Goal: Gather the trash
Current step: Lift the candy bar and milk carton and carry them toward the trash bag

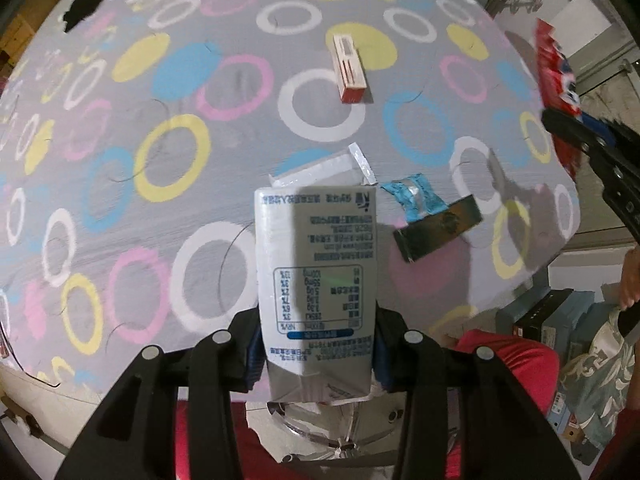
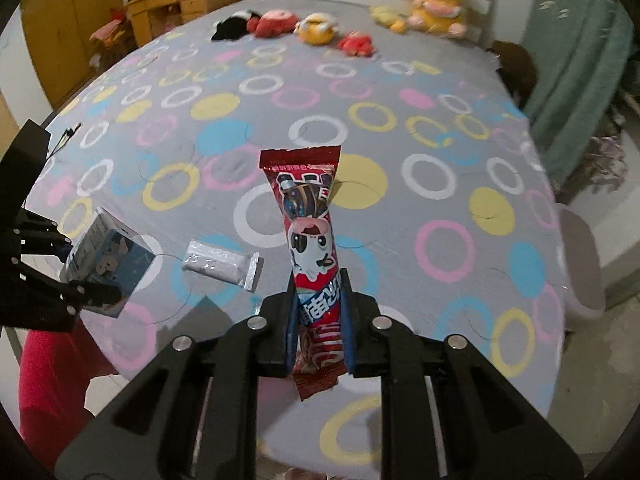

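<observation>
My left gripper (image 1: 316, 344) is shut on a white and blue milk carton (image 1: 316, 272), held above the near edge of the bed; the carton also shows in the right wrist view (image 2: 106, 264). My right gripper (image 2: 318, 320) is shut on a red snack wrapper (image 2: 310, 216) that stands up between the pads; the wrapper also shows in the left wrist view (image 1: 556, 76). On the ring-patterned grey sheet (image 1: 160, 120) lie a red and white small box (image 1: 350, 68), a white foil packet (image 2: 220, 264), a crumpled blue wrapper (image 1: 416, 196) and a dark gold-edged wrapper (image 1: 436, 232).
Several plush toys (image 2: 316, 28) line the far edge of the bed. A wooden desk (image 2: 180, 0) stands beyond the bed at left, a green curtain (image 2: 576, 60) at right. Boxes (image 1: 552, 320) sit on the floor beside the bed. The person's red clothing (image 2: 52, 380) is below.
</observation>
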